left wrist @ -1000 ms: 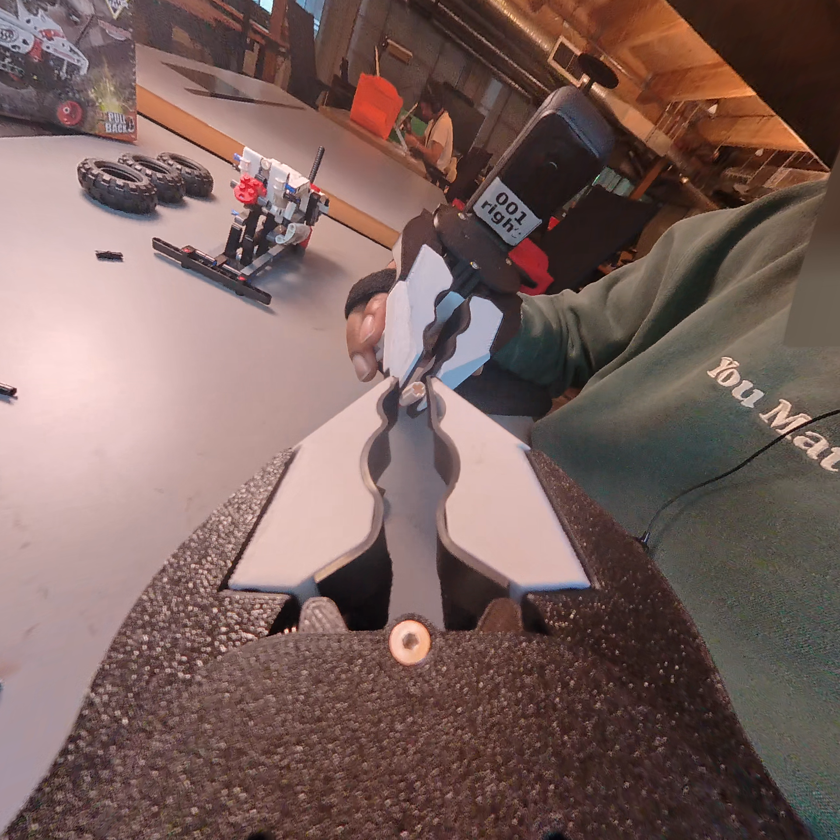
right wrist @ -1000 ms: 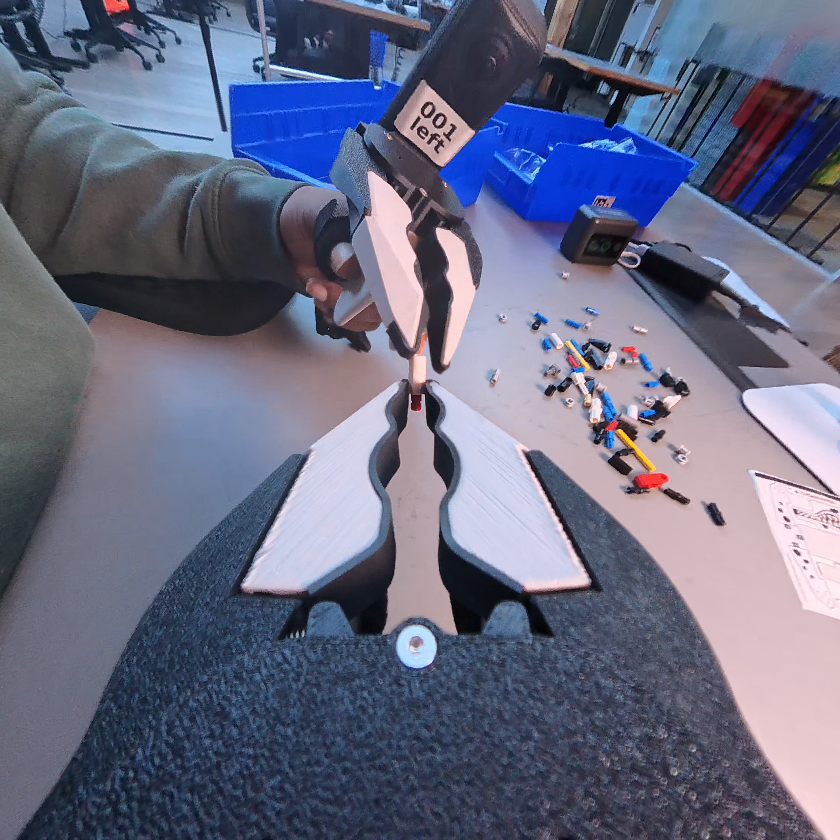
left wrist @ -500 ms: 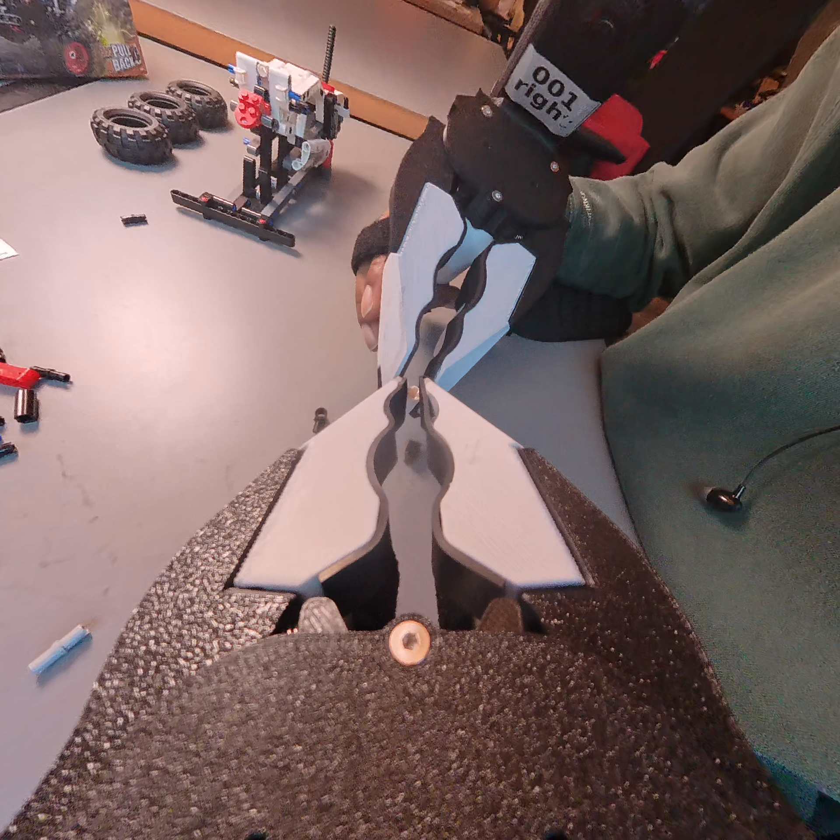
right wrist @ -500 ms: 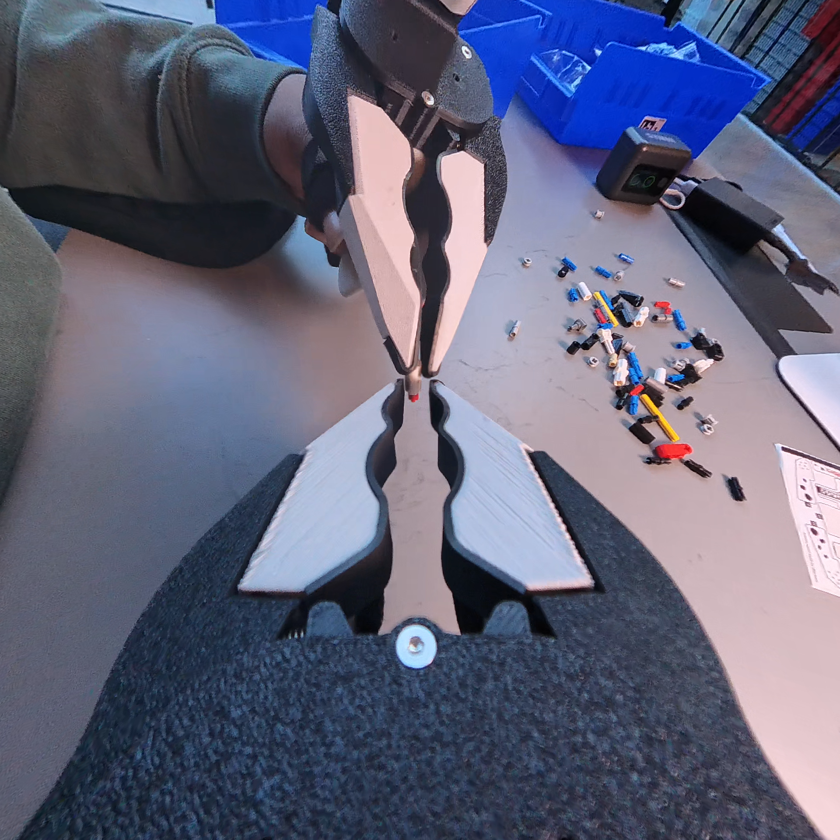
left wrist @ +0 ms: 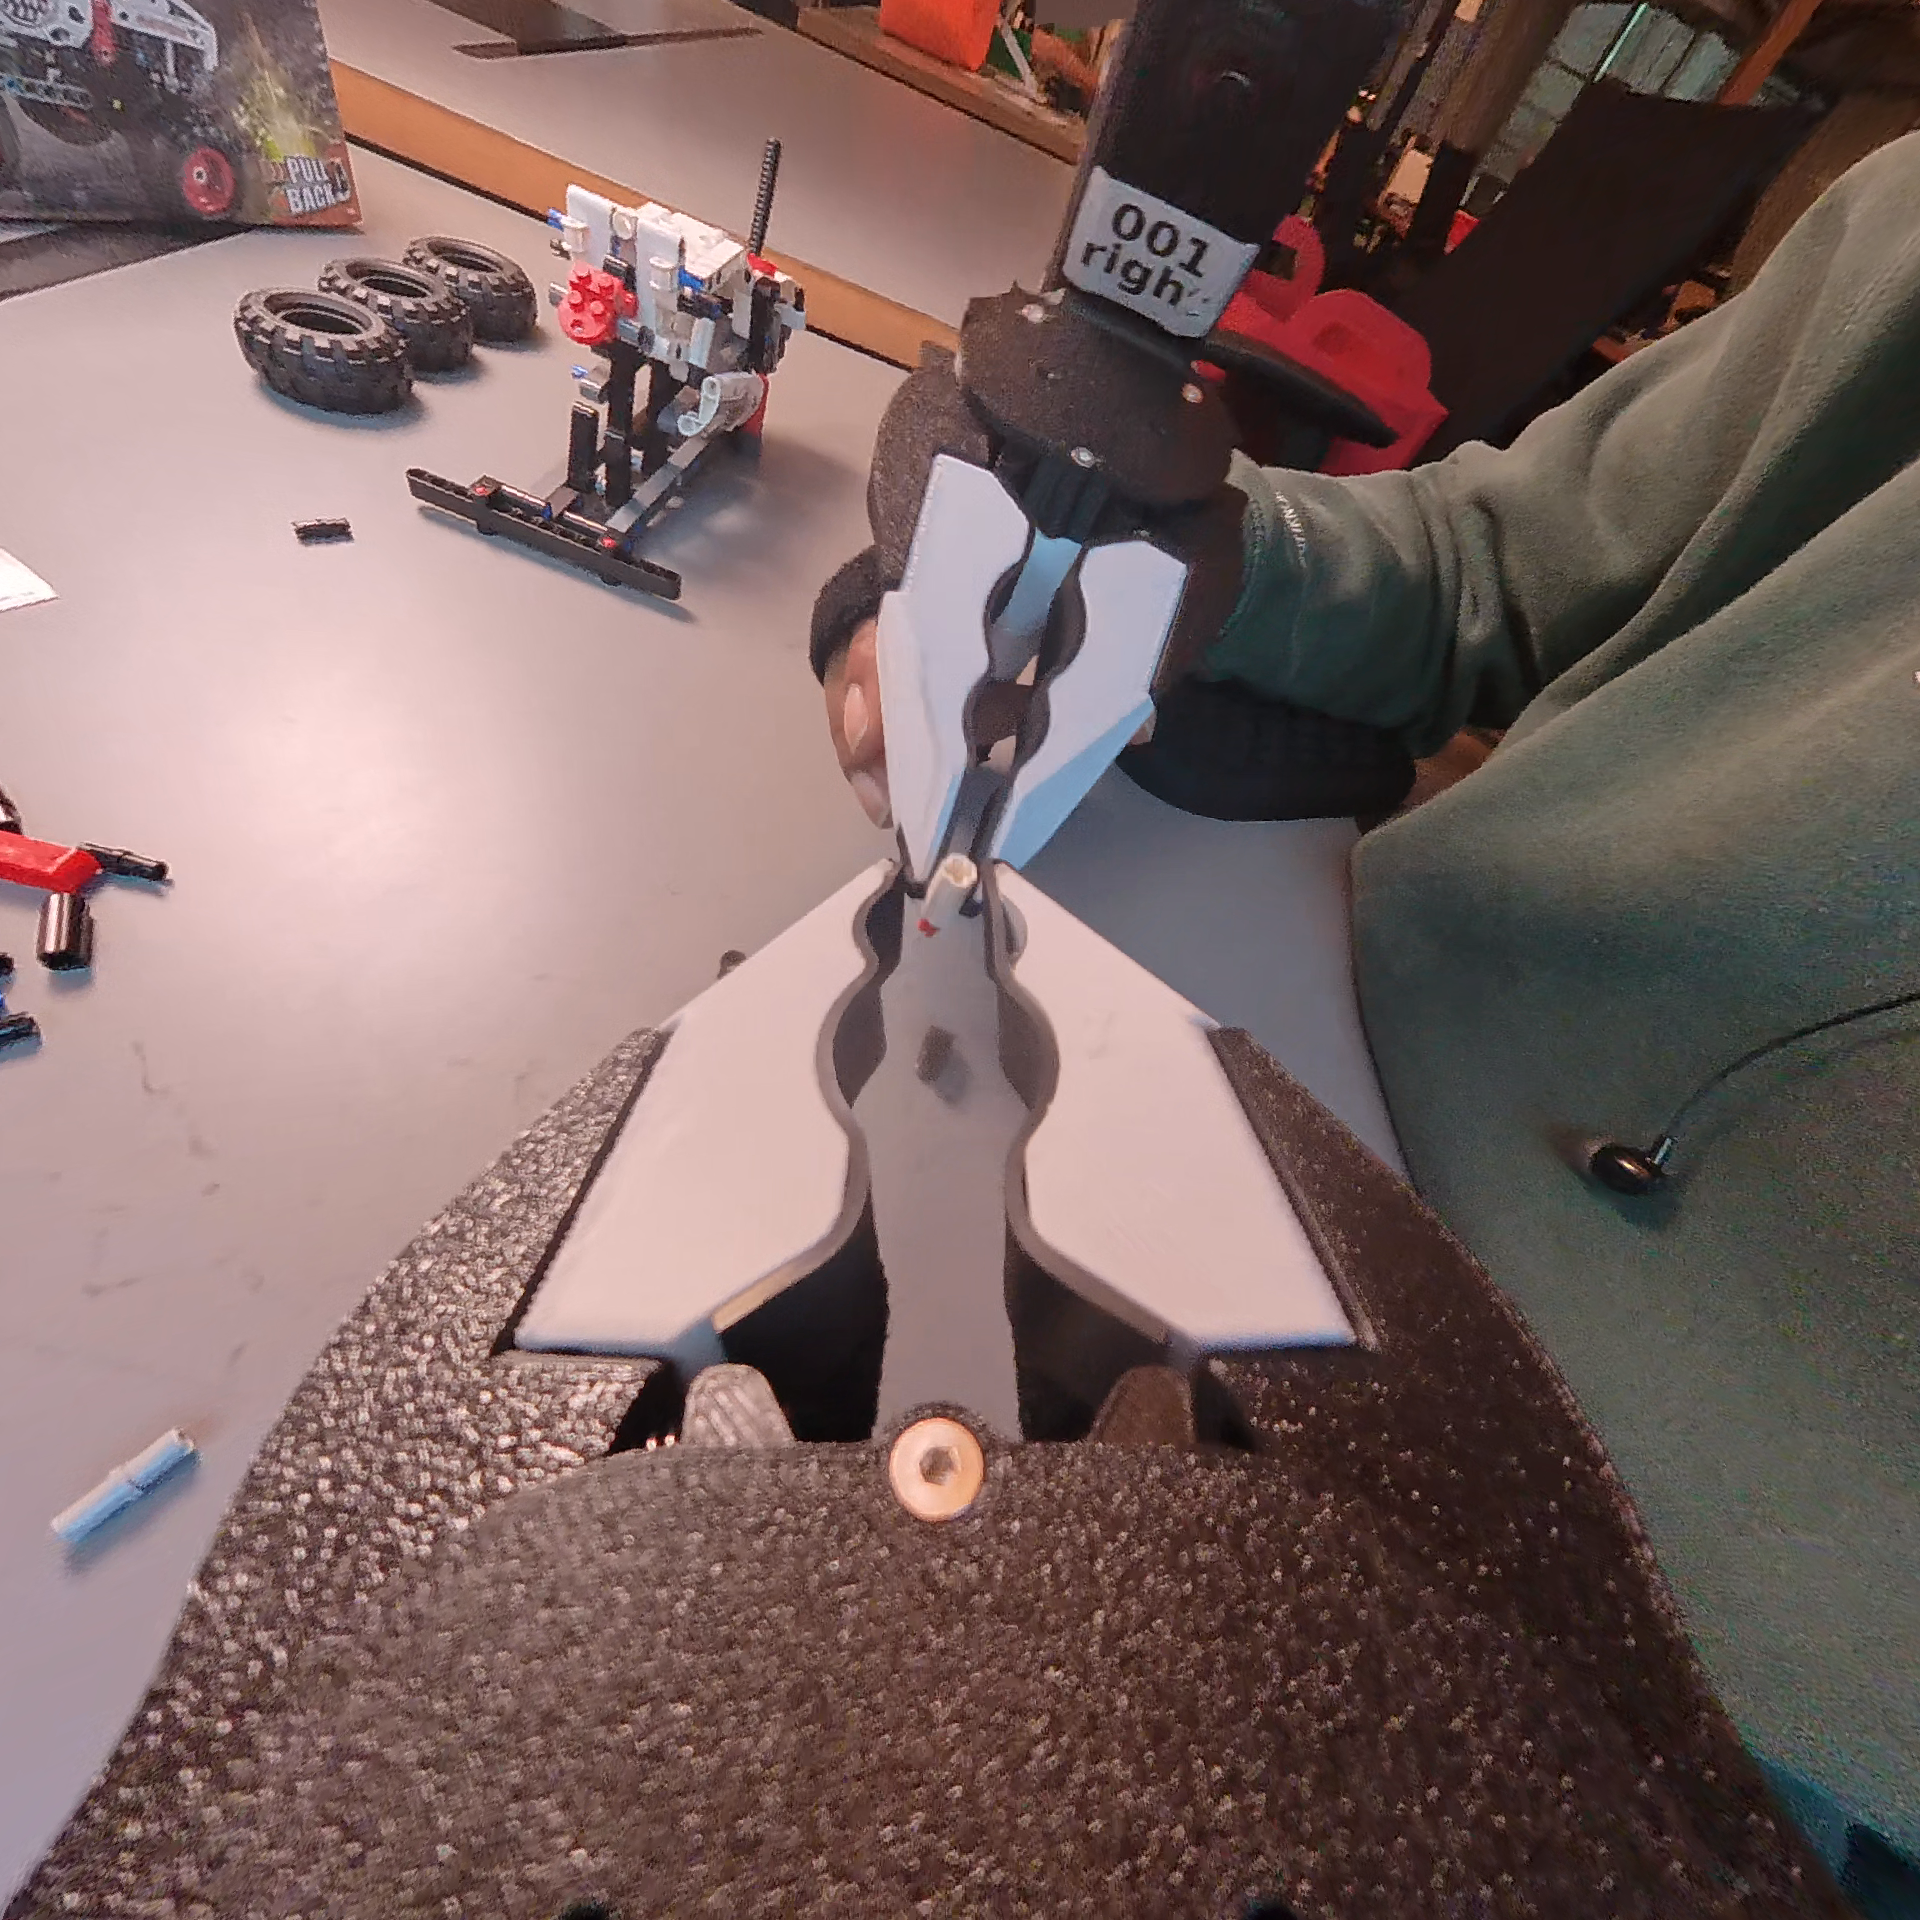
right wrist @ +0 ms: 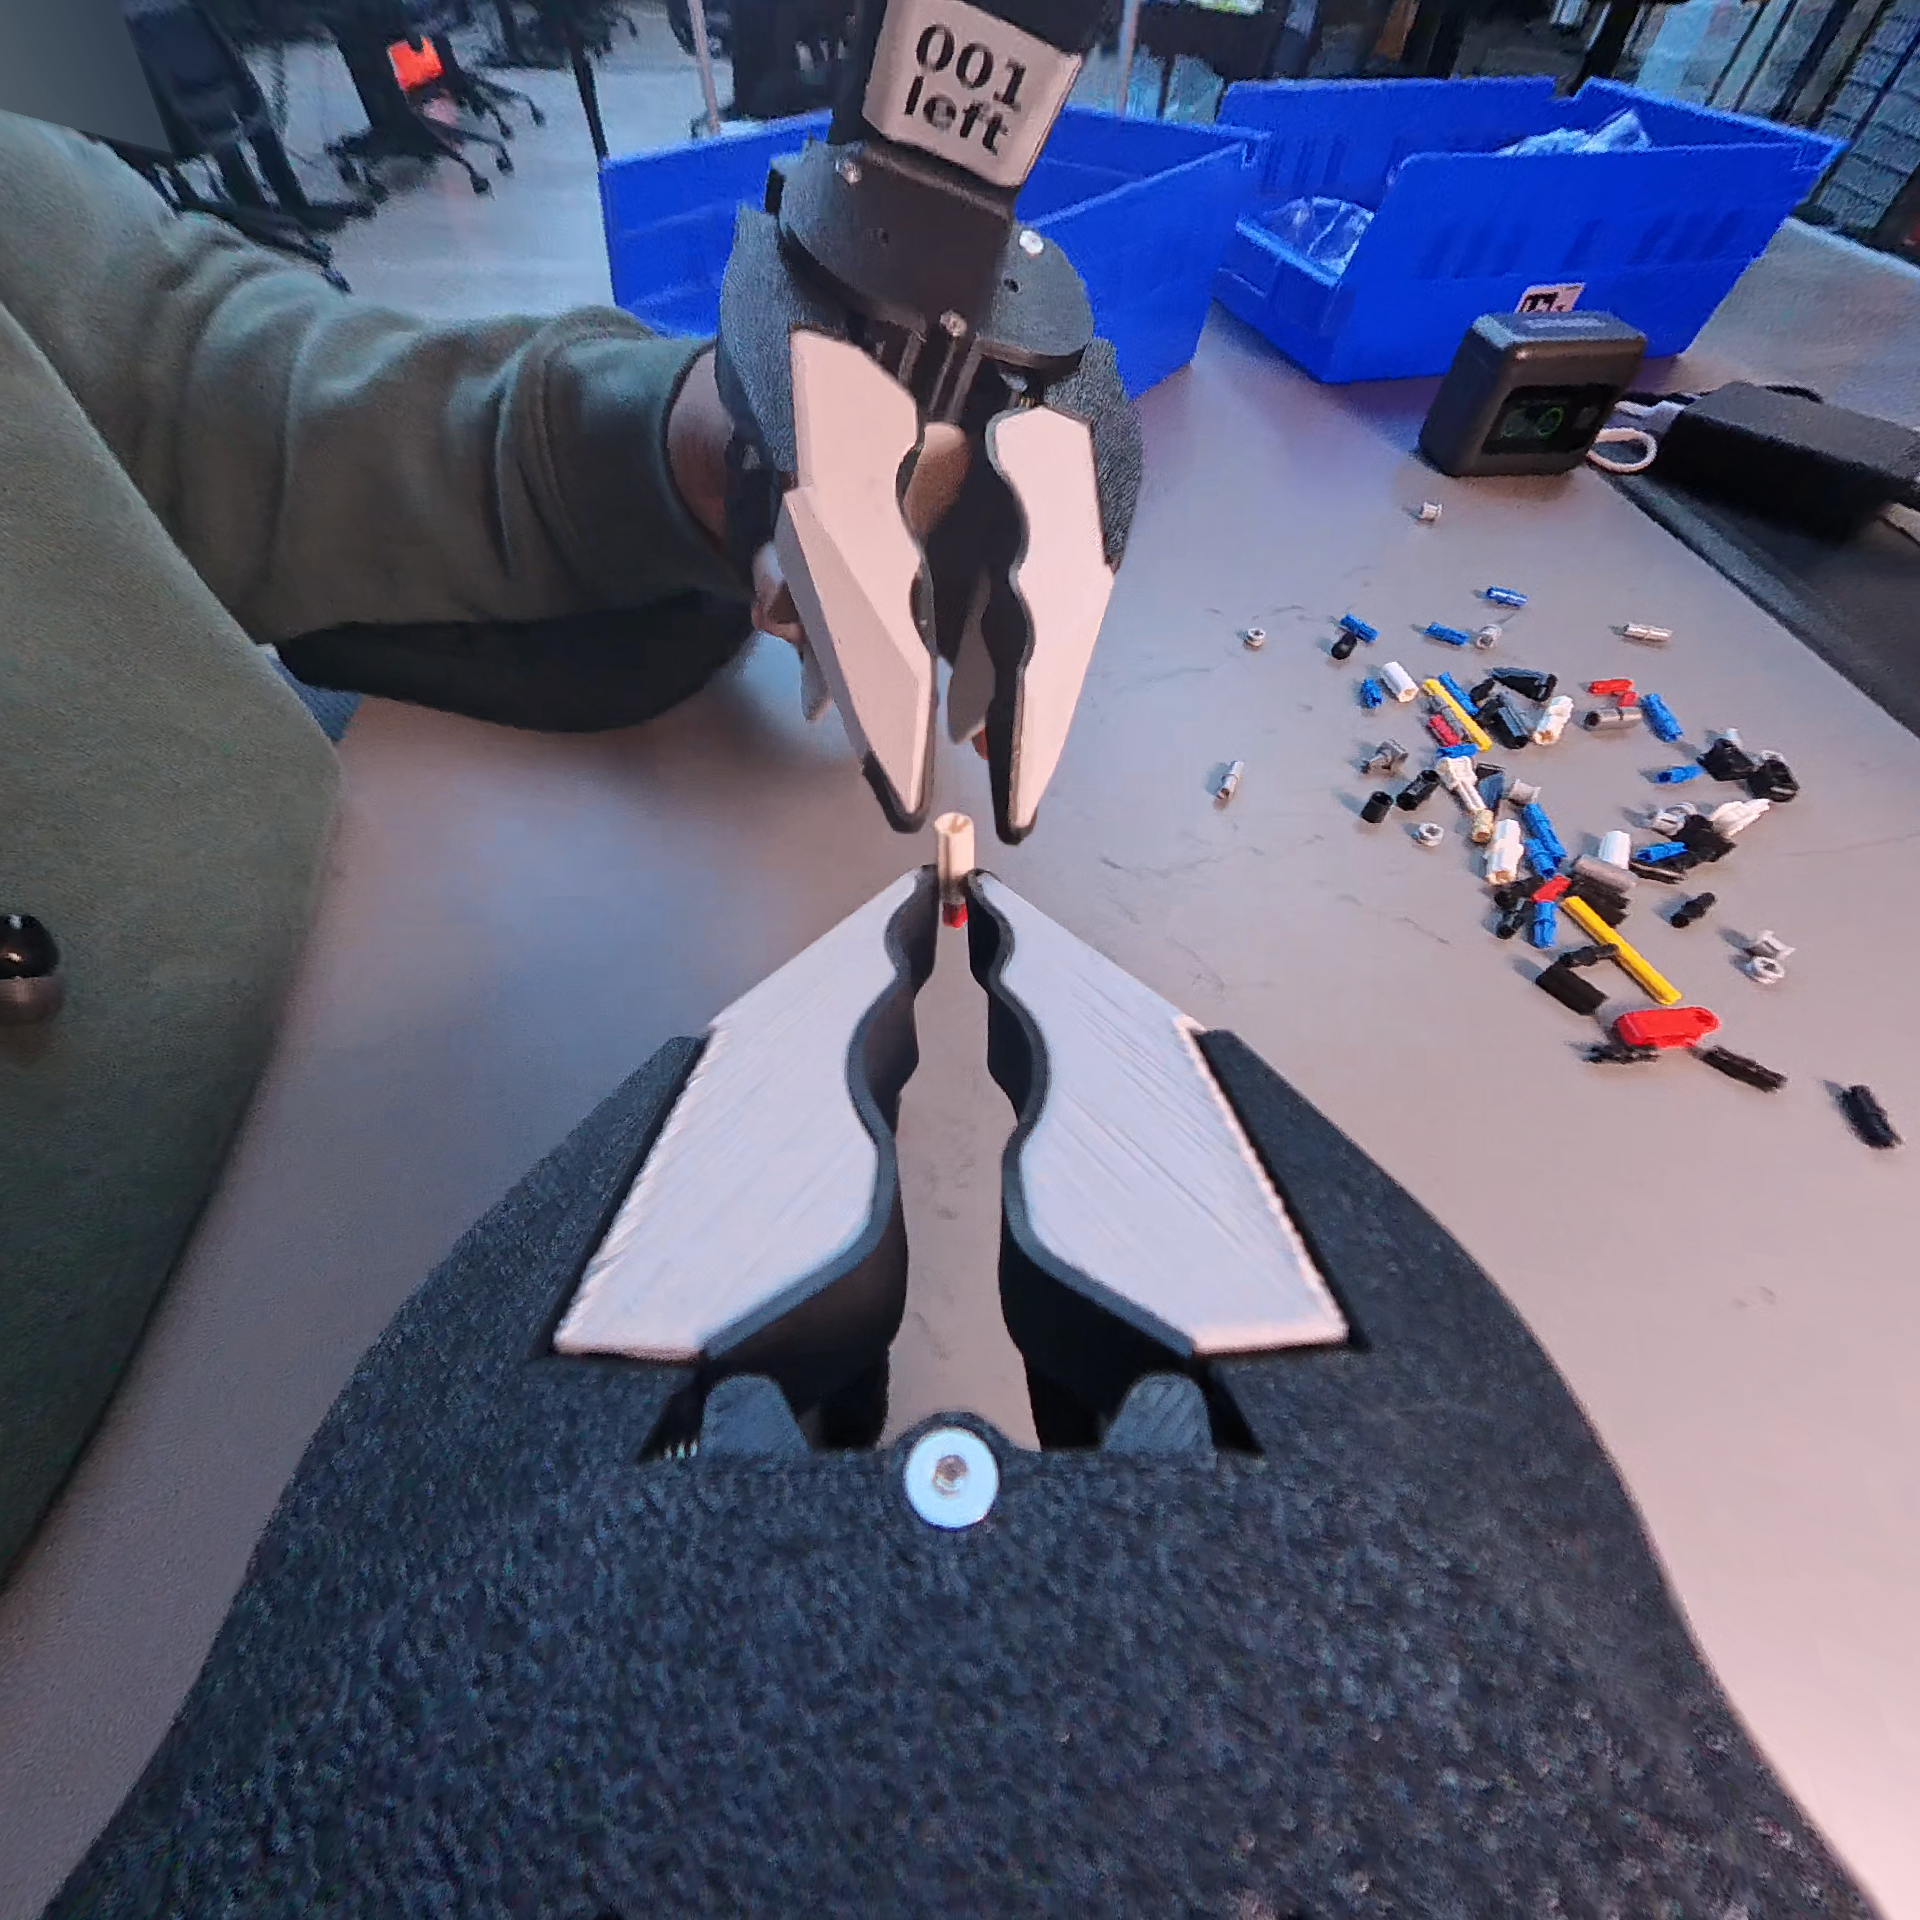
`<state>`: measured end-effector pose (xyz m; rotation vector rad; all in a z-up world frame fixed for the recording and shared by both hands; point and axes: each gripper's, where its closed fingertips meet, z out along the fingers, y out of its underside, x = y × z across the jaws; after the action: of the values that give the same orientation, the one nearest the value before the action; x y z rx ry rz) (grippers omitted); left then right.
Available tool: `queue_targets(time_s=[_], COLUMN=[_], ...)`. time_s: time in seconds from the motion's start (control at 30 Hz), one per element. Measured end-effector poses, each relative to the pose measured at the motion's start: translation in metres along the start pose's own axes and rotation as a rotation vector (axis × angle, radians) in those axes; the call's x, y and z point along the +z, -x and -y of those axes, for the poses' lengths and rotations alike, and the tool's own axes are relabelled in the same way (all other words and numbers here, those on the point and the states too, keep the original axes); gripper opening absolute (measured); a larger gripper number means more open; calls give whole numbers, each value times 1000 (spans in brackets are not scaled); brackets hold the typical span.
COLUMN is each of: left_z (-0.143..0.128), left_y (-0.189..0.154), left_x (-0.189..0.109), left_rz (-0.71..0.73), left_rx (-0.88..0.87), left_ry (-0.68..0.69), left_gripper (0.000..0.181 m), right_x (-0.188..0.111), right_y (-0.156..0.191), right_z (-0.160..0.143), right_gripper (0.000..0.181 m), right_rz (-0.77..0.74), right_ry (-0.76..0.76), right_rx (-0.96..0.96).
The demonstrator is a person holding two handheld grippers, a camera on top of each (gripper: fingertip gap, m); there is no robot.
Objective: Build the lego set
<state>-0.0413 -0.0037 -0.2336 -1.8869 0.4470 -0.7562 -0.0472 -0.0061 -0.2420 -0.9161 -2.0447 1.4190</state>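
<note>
The right gripper pinches a small white connector peg by its red lower end, so the peg's long axis runs straight out past the fingertips, its white end pointing at the left gripper. That gripper hovers tip to tip just beyond, its fingers parted narrowly around the peg's white end without clearly touching it. Farther right of the peg, loose lego pieces lie scattered on the grey table; in the left wrist view, the half-built lego chassis stands well beyond, three black tyres beside it.

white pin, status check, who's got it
Right gripper shut on white pin. Left gripper open, fingertips beside pin's free end. Nothing between them.
</note>
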Motion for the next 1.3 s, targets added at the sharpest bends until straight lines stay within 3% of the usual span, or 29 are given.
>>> queue_targets(time_s=[0.33, 0.6, 0.87, 1.17, 1.3], left_z=[11, 27, 9, -28, -41], left_y=[-14, -17, -22, -33, -35], left_x=[10, 1, 9, 27, 30], left_rz=[-69, -63, -75, -112, -121], left_rx=[-13, -15, 17, 70, 74], left_ry=[-67, -154, -30, 195, 262], left_gripper=[16, 5, 4, 3, 3], right_x=[-22, -19, -17, -17, -13], right_y=[-1, 2, 12, 34, 40], right_z=[43, 44, 31, -9, -18], right_gripper=[5, 5, 13, 8, 7], right_rz=[116, 140, 163, 213, 225], right_ry=[-298, -318, -184, 98, 144], right_rx=[212, 239, 156, -66, -98])
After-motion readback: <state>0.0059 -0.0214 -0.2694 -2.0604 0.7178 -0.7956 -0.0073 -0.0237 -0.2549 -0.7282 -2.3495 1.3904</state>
